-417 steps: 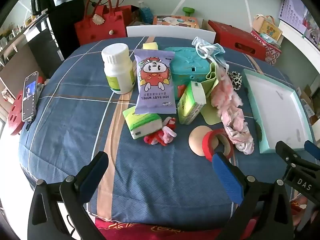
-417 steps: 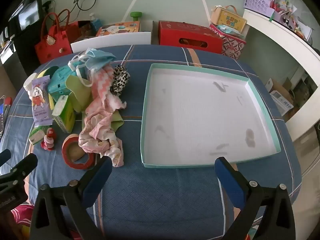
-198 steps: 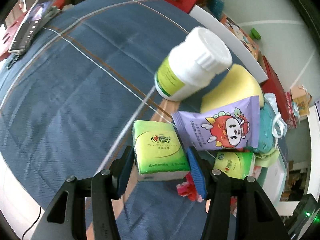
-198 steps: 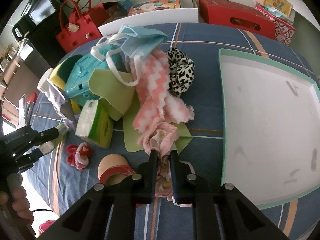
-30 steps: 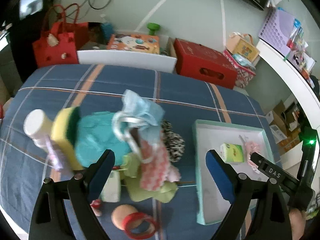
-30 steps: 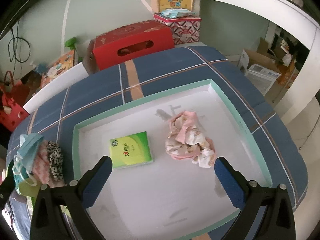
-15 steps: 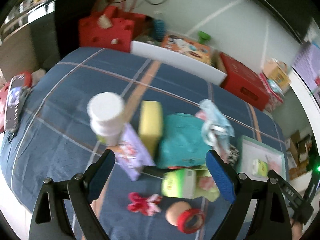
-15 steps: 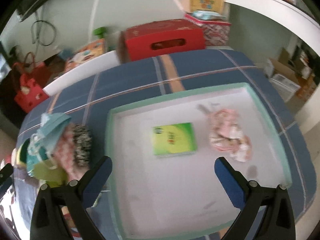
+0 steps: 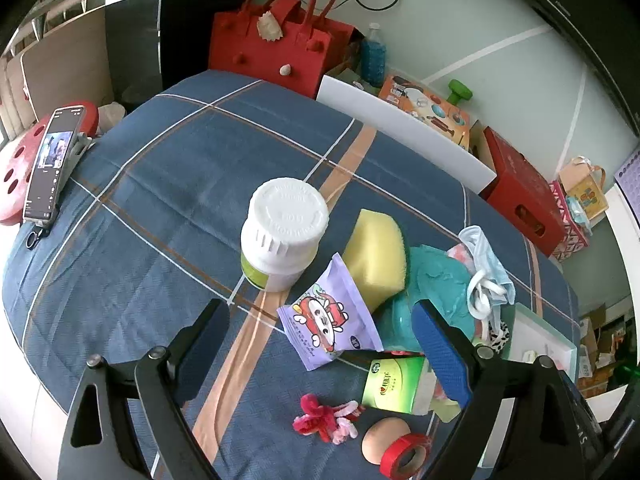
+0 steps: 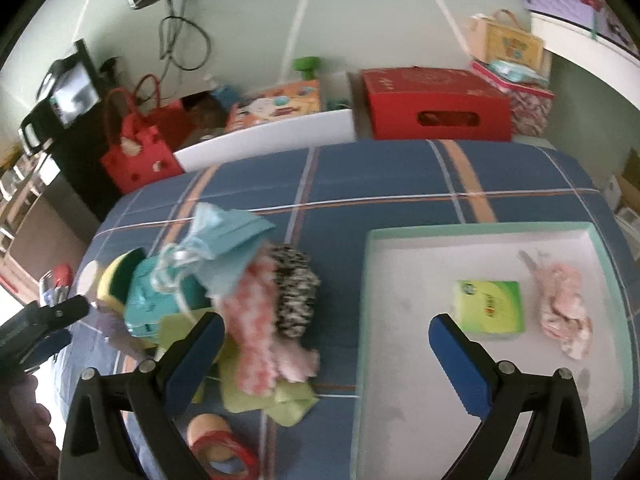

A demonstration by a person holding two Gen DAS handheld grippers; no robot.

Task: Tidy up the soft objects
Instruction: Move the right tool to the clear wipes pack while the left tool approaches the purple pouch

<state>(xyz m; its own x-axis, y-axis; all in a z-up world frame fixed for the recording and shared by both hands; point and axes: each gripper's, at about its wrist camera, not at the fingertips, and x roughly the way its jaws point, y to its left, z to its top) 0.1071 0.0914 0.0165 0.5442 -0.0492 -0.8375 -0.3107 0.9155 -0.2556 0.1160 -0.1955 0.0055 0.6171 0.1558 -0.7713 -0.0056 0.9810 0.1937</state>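
Both claws apart and empty: left gripper [image 9: 320, 354] has the wipes pack [image 9: 330, 326] between its fingers just ahead, soft, light, slippery film, so pinch across its flat middle; right gripper [image 10: 324, 346] hangs over the tray [image 10: 366, 280] edge.

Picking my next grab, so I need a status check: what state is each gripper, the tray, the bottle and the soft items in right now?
left gripper: open, empty
right gripper: open, empty
tray: holds two items
green tissue pack: flat in the tray
pink cloth: crumpled in the tray
white bottle: upright, capped
second tissue pack: on the table
face mask: on top of the pile
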